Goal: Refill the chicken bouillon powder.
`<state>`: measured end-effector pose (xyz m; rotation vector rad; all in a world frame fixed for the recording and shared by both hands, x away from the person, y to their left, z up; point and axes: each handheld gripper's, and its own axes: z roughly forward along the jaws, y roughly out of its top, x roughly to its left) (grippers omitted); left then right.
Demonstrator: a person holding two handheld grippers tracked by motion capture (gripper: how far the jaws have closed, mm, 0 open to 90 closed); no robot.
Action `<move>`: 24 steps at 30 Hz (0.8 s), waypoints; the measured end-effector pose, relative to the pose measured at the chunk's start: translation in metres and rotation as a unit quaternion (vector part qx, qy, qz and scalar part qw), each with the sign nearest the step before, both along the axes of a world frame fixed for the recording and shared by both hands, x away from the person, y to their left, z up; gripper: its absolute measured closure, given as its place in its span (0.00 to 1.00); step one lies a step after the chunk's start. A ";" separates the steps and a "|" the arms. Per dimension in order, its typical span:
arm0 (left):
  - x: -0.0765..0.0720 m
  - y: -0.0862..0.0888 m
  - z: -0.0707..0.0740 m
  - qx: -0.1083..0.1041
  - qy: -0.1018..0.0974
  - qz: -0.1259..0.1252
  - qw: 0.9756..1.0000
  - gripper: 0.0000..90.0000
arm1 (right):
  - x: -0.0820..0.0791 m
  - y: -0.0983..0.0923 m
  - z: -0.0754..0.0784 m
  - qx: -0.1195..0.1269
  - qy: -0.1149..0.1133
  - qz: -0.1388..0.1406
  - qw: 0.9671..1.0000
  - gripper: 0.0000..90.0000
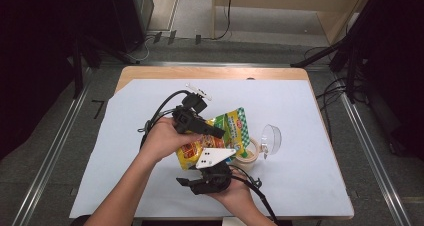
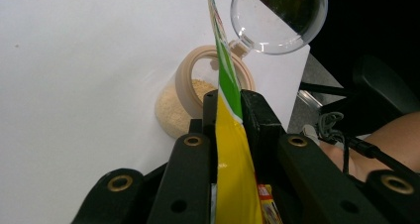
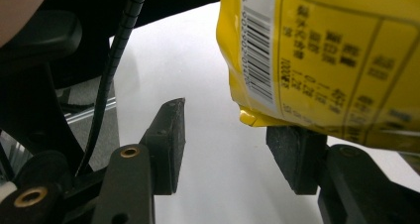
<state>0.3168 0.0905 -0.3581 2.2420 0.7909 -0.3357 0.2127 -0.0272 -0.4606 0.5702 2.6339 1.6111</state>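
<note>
Black jaws of the left gripper [image 2: 229, 130] are clamped tight on the yellow-and-green snack pouch [image 2: 233, 154], holding it edge-on right above the open jar of beige powder [image 2: 179, 105], whose clear lid [image 2: 278, 17] is flipped back. On the pouch's back there's a barcode [image 3: 257, 50] and boxed small print, too blurry to read. Over on the right, the right gripper [image 3: 237, 140] sits half open under the pouch's bottom corner, one pad tucked under it and the other clear, so no actual grip.
</note>
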 end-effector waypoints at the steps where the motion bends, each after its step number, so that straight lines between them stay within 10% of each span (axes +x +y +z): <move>1: 0.000 0.000 -0.001 -0.001 -0.001 -0.002 1.000 0.91 | 0.000 0.000 0.000 -0.002 0.001 0.000 1.000 0.56; 24: 0.000 0.007 -0.005 -0.024 0.009 -0.027 0.999 0.99 | 0.000 0.003 -0.006 -0.010 0.012 0.007 1.000 0.55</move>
